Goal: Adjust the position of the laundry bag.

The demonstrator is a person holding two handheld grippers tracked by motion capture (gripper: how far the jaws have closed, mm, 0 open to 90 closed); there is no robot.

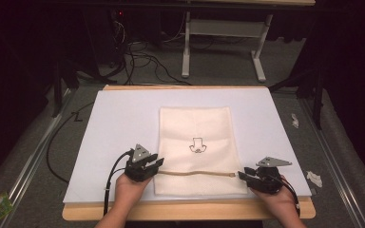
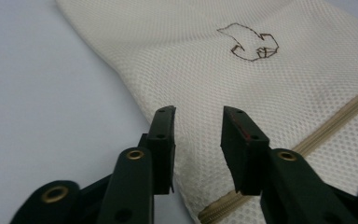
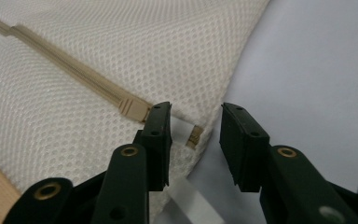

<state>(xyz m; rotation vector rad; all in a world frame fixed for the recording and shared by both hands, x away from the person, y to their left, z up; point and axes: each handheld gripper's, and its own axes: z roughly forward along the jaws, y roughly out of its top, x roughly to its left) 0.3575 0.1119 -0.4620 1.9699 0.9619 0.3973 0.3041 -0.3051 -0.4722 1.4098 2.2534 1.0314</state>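
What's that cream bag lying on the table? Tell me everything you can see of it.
The mesh bag is cream, finely perforated fabric, rectangular, lying flat on the white sheet. A small dark outline drawing marks its middle. A tan zipper runs across near the person's edge. The left gripper and right gripper, both open, hover at the zipper's ends.

Left hand: enters from the bottom edge, forearm angled up and slightly right, wrapped around the rear of its gripper.
Left gripper: low, pointing right and a little forward; grey three-cornered plate on top; black cable trailing back beside the wrist.
Left fingers: parted, a clear gap between them, nothing gripped.
Right hand: enters from bottom right, forearm angled up and left.
Right gripper: low, pointing left toward the other.
Right fingers: parted, nothing clamped.
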